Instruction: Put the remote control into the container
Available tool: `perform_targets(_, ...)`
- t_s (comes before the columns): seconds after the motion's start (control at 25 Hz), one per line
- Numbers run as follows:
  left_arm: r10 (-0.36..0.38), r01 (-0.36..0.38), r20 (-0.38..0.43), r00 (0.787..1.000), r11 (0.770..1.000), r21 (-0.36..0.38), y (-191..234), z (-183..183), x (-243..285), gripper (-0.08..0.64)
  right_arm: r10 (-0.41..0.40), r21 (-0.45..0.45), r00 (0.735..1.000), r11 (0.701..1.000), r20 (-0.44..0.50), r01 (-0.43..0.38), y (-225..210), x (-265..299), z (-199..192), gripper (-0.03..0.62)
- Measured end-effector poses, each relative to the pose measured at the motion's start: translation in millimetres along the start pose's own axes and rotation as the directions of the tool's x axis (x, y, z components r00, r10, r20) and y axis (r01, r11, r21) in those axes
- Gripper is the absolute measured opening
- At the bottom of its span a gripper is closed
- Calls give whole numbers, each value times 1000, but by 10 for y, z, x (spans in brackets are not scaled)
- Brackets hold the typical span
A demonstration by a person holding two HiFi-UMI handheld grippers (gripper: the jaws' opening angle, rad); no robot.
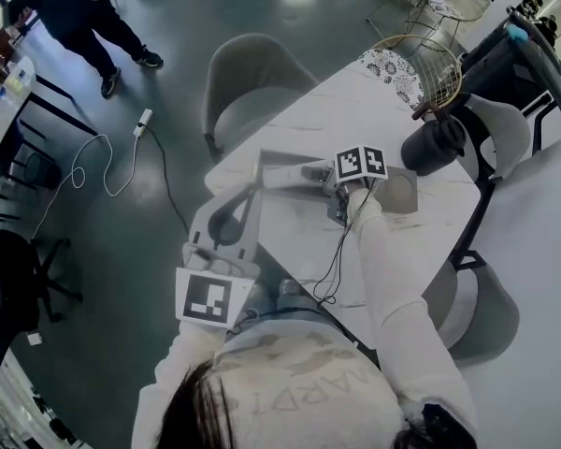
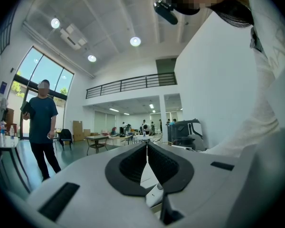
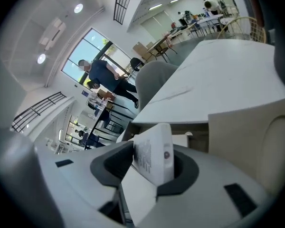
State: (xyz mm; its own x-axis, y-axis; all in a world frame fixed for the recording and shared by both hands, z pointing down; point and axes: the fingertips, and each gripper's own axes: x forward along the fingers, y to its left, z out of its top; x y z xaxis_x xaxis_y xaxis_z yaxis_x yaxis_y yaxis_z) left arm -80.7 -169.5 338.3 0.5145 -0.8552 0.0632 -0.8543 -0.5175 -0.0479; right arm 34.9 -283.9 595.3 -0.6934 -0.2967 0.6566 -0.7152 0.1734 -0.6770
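Where the head camera looks steeply down, the person's own hair and pale sleeves cover the near table edge at 6 o'clock. The left gripper (image 2: 147, 148) hangs beside the table's edge at 8 o'clock, clenched on nothing, its pads meeting. A white scrap shows in the gap beneath them, too little of it to name.

At the centre the right gripper (image 1: 335, 187) grasps the white remote control (image 3: 154, 151). The remote's printed label side and one small screw face that gripper's camera, and its near length is hidden under the jaws. It sits over the open grey rectangular container (image 1: 266, 162), at 9 o'clock of that gripper. Whether it touches the container's floor cannot be told.

A thin black cable (image 1: 337, 251) trails from the gripper towards 6 o'clock across the white marble-patterned table (image 1: 290, 237). Just beside the gripper at 3 o'clock lies a grey square piece with a round recess (image 1: 399, 193). A black lidded jug (image 1: 435, 143) stands beyond it at 2 o'clock.

Farther off, at 1 o'clock, a gold wire basket (image 1: 435, 64) stands at the table's far end, beside a black-and-white patterned round thing (image 1: 388, 66). A grey upholstered chair (image 1: 252, 82) stands at 11 o'clock.

On the dark glossy floor (image 1: 178, 26) lies a white power strip (image 1: 143, 120) with its cord. A person in dark clothes (image 1: 75, 17), cut off by the top edge, stands at 10 o'clock.
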Motion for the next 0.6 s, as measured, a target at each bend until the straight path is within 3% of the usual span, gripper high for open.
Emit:
perform_targets(0.16, -4, 4, 4, 1000, 1000, -5, 5, 6, 14, 14, 19, -62, 1000, 998, -16, -20, 47, -44, -8, 183)
perform_targets(0.28, -9, 9, 3, 1000, 1000, -7, -10, -3, 28, 14, 45, 45, 999, 998, 2, -45, 7, -70, -22, 182)
perform_targets(0.4, -15, 15, 1, 1000, 1000, -8, -16, 0, 37, 14, 46, 146, 999, 988, 9, -47, -64, -78, -52, 127)
perform_targets(0.52, -17, 17, 1, 1000, 1000, -7, -2, 4, 30, 14, 43, 149, 999, 988, 2, -43, -61, -71, -59, 129)
perform_targets(0.6, -15, 15, 3, 1000, 1000, -4, 4, 4, 25, 14, 35, 95, 999, 995, -35, -32, -45, -73, -83, 129)
